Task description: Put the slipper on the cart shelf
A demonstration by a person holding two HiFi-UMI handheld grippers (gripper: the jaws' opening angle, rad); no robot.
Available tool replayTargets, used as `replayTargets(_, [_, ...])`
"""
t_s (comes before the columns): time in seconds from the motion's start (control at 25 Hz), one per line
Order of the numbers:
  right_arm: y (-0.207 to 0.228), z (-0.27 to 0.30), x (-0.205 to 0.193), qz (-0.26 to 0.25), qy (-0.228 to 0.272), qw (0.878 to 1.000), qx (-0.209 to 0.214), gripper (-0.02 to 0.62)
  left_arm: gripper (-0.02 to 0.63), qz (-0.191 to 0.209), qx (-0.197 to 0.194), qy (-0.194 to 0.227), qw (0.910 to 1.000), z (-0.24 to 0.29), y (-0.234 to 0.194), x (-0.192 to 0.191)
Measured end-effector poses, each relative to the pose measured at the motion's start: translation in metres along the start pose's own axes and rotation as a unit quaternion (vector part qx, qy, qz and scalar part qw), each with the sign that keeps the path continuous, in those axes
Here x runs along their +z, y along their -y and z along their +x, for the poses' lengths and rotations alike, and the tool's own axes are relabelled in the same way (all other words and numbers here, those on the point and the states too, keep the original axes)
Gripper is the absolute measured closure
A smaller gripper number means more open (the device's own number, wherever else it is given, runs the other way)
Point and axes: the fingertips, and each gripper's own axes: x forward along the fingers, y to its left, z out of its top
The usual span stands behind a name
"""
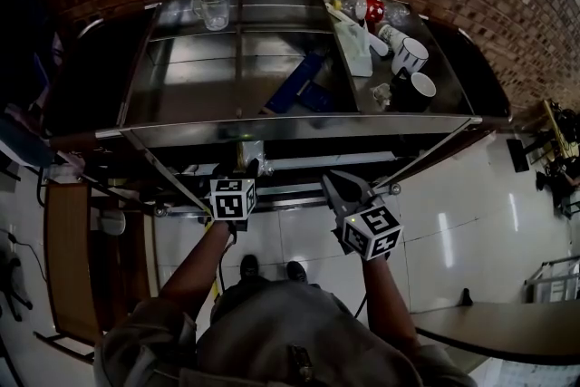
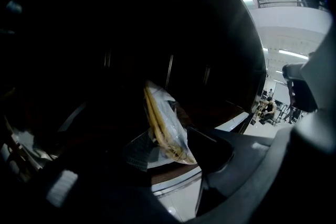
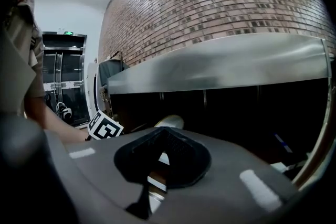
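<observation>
Left gripper (image 2: 173, 153) is noted clamped on the plastic-wrapped slipper (image 2: 165, 123), held at the cart's (image 1: 299, 130) front, below the top tray. Right gripper (image 3: 160, 139) is closed, empty. Placement is judged unfinished: slipper not yet set down or released.

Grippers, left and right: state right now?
Left gripper: closed on the slipper.
Right gripper: closed, holding nothing.
</observation>
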Motion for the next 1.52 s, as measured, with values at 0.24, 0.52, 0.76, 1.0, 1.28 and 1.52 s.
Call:
replayTargets(0.24, [-0.004, 0.002, 0.001, -0.005, 0.003, 1.000, 0.011, 0.597, 0.359, -0.001, -0.001, 0.016, 0.9999, -0.007, -0.003, 0.005])
replayTargets(0.52, [-0.016, 0.011, 0.006, -0.009, 0.005, 0.999, 0.040, 0.597, 0.306, 0.015, 0.017, 0.032, 0.9992, -0.025, -0.008, 0.016])
replayTargets(0.76, [-0.025, 0.016, 0.011, -0.007, 0.013, 0.998, 0.064, 0.597, 0.300, 0.026, 0.009, 0.050, 0.9984, -0.046, 0.005, 0.032])
replayTargets(1.0, [-0.030, 0.021, 0.020, -0.001, 0.030, 0.996, 0.085, 0.597, 0.487, 0.035, 0.000, 0.080, 0.9962, -0.079, 0.025, 0.056])
replayTargets(1.28, [-0.042, 0.023, 0.030, -0.005, 0.043, 0.993, 0.111, 0.597, 0.598, 0.035, -0.025, 0.095, 0.9946, -0.110, 0.050, 0.067])
replayTargets(1.52, [-0.051, 0.022, 0.037, -0.005, 0.050, 0.990, 0.130, 0.597, 0.598, 0.039, -0.036, 0.112, 0.9923, -0.129, 0.065, 0.076])
